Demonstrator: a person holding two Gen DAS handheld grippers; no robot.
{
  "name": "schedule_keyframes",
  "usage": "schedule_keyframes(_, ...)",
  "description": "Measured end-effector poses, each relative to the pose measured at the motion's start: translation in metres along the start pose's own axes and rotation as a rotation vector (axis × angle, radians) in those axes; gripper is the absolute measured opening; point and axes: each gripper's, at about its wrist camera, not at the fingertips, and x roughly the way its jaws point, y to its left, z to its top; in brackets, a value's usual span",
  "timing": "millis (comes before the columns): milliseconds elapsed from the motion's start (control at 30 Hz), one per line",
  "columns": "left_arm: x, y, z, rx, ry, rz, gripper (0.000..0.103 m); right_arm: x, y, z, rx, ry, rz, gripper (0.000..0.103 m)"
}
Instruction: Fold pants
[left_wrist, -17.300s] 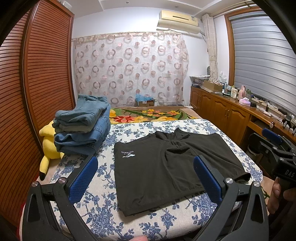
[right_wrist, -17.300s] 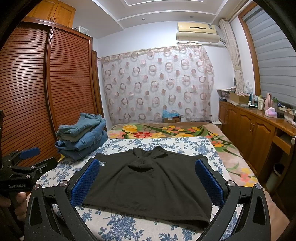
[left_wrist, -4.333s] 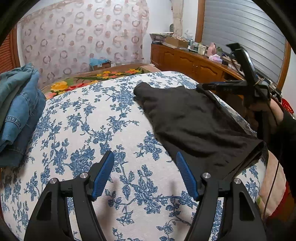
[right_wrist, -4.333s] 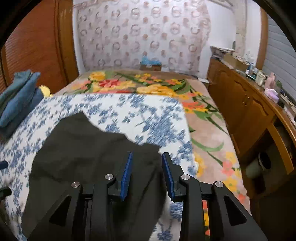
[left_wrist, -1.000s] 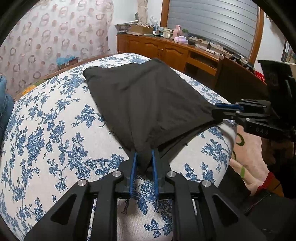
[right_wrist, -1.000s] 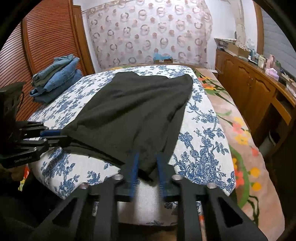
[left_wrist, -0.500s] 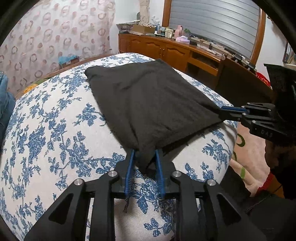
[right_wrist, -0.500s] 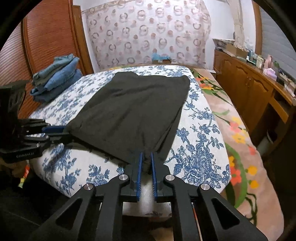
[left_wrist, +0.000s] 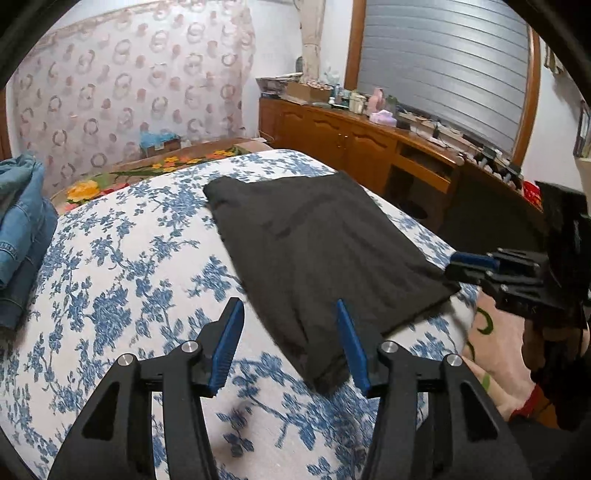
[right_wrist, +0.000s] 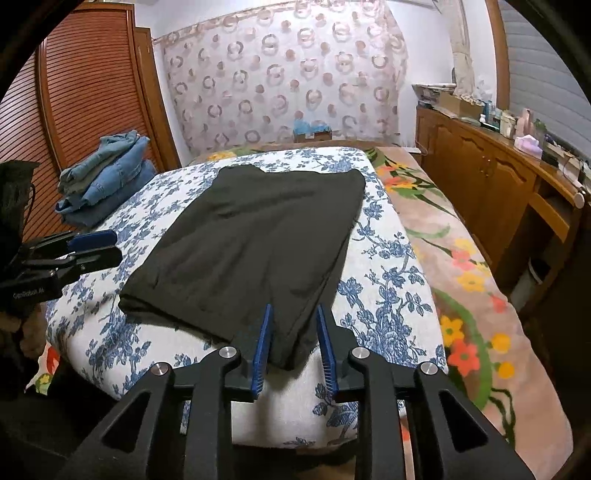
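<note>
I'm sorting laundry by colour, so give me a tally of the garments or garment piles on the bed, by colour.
Black: 1, the folded pants lying flat on the floral bedspread
Blue denim: 1 pile, the stacked jeans near the wardrobe; how many pieces it holds cannot be told
Total: 2

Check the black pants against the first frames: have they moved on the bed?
Yes. The black pants now lie folded narrower, shifted away from the stacked jeans toward the bed's cabinet-side edge.
</note>
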Motion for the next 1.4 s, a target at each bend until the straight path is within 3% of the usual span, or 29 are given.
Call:
schedule_keyframes(500,0.043,-0.001,-0.014,0.009,0.136,0.026,0.053,0.018,-0.003,0.001,0.008,0.044,-0.016,0.040)
schedule_keyframes(667,0.043,-0.005,-0.017,0.031,0.123,0.035,0.054,0.019,-0.005,0.003,0.020,0.054,-0.021,0.041)
schedule_keyframes(833,0.042,-0.005,-0.019,0.028,0.111,0.049,0.063,0.022,-0.004,0.003,0.027,0.071,-0.015,0.042)
schedule_keyframes(1400,0.042,-0.005,-0.020,0.029,0.097,0.054,0.067,0.021,-0.003,0.000,-0.004,0.071,-0.012,0.042)
